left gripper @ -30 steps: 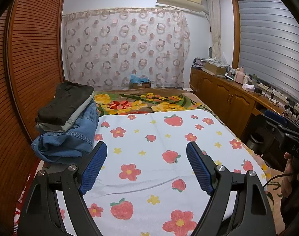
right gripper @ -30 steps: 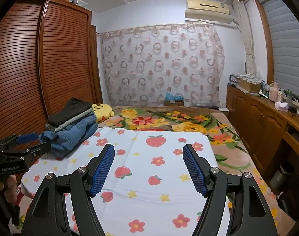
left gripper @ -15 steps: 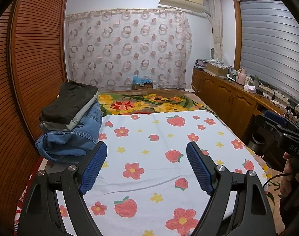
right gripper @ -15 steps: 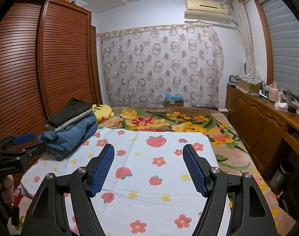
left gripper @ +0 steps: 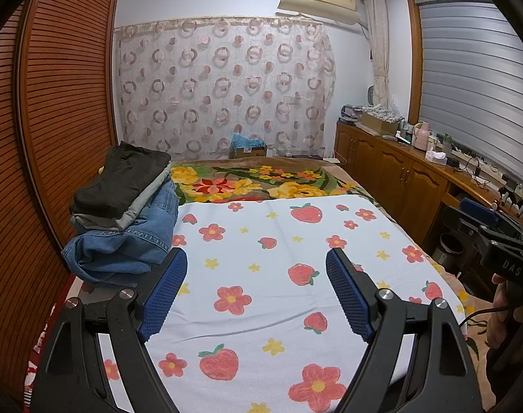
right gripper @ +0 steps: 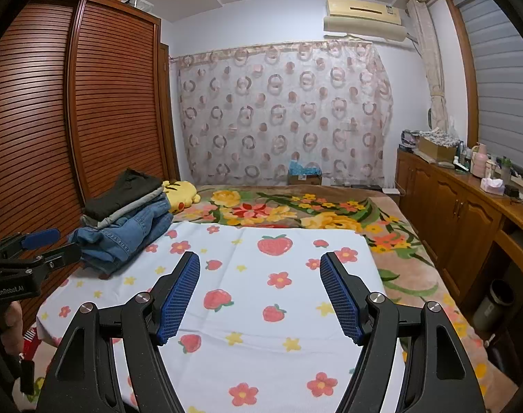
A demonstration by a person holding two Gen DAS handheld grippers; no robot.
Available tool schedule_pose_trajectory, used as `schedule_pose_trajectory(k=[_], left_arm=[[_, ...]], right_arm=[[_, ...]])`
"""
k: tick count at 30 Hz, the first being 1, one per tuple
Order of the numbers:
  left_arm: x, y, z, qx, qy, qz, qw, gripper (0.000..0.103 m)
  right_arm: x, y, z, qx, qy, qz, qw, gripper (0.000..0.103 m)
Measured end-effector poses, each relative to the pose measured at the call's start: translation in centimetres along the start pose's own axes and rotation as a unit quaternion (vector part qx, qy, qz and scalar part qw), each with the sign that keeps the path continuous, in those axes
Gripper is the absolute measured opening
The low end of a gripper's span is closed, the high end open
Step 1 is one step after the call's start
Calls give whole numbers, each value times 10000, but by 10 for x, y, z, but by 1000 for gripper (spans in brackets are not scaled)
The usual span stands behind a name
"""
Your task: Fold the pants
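A stack of folded pants lies at the bed's left edge: blue jeans (left gripper: 123, 241) at the bottom, grey pants (left gripper: 140, 206) in the middle, dark pants (left gripper: 123, 179) on top. The stack also shows in the right wrist view (right gripper: 123, 220). My left gripper (left gripper: 256, 275) is open and empty above the strawberry-print sheet (left gripper: 278, 261), just right of the jeans. My right gripper (right gripper: 259, 275) is open and empty over the same sheet (right gripper: 261, 275). Each gripper shows in the other's view, the right one (left gripper: 495, 237) at the right and the left one (right gripper: 27, 251) at the left.
A wooden slatted wardrobe (left gripper: 54, 120) runs along the left of the bed. A floral blanket (left gripper: 261, 186) covers the far end. A yellow plush toy (right gripper: 180, 192) lies behind the stack. A wooden cabinet (right gripper: 461, 213) with clutter lines the right wall. A bin (right gripper: 492, 303) stands beside it.
Both views have shifted a little; the pants stack sits slightly further right in the left wrist view. Both grippers stay open and empty.
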State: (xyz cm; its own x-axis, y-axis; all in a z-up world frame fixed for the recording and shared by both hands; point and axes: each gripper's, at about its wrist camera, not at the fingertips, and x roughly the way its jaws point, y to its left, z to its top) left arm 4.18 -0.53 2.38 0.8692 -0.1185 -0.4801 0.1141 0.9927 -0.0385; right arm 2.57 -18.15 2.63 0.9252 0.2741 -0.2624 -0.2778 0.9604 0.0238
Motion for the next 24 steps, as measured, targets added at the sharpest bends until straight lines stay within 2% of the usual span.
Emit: schedule_pose_trajectory(k=[24], left_arm=[[-1, 2, -2, 7, -25, -11, 10000, 83]], right_arm=[[-6, -16, -9, -36, -55, 49, 10000, 75]])
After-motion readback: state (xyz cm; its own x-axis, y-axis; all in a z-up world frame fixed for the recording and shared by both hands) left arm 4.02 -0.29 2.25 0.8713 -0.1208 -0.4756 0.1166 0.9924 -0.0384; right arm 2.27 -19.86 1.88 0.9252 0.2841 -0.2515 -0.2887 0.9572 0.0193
